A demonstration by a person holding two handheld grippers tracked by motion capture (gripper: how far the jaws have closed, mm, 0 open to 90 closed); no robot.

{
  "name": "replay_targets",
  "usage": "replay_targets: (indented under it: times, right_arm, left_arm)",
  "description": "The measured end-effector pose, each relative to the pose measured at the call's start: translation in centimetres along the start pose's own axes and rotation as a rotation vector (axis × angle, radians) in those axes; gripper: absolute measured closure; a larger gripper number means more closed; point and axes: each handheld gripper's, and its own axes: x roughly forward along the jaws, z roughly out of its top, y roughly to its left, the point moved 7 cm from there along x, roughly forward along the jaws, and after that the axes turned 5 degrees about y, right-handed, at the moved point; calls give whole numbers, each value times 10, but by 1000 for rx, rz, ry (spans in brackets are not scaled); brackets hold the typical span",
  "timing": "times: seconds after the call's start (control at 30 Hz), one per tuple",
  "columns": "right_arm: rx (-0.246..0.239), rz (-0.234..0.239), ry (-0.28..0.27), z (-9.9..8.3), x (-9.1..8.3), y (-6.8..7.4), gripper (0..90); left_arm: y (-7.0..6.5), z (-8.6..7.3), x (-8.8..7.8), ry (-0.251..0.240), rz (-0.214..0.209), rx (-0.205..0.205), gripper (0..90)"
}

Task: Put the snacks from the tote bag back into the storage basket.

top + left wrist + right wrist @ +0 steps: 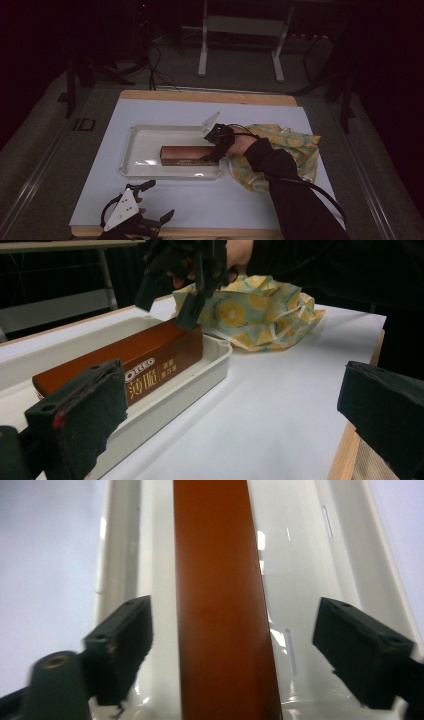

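A long brown Oreo box lies flat in a shallow white tray on the pale sheet that covers the wooden table. The box runs left to right in the tray's right part, with its printed side facing the near edge.

The right gripper hangs over the right end of the box, and the person's dark sleeve comes in from the near right. In the right gripper view its two black jaws stand wide apart, one on each side of the box, with clear gaps to the cardboard, so nothing is gripped. The tray floor shows bare and glossy on both sides of the box.

A crumpled yellow patterned cloth lies just right of the tray, beside its right rim and partly under the person's forearm.

The left gripper rests well apart at the near left edge of the table, its jaws spread and holding nothing. From its own view the tray's near wall stands between it and the box.
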Motion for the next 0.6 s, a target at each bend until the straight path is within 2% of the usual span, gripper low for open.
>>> replay_targets:
  times: [0.17, 0.33, 0.47, 0.6]
  right_arm:
    - [8, -28, -37, 2, -17, 0, 127]
    - [83, -33, -93, 2, -38, -5, 141]
    - [117, -84, -92, -5, -52, -9, 143]
    - [151, -99, -124, -13, -66, -9, 143]
  left_arm:
    - [0, 0, 0, -1, 0, 0, 0]
    - [-1, 0, 1, 1, 0, 1, 0]
    - [-1, 0, 1, 1, -1, 1, 0]
    - [-1, 0, 1, 5, -2, 3, 0]
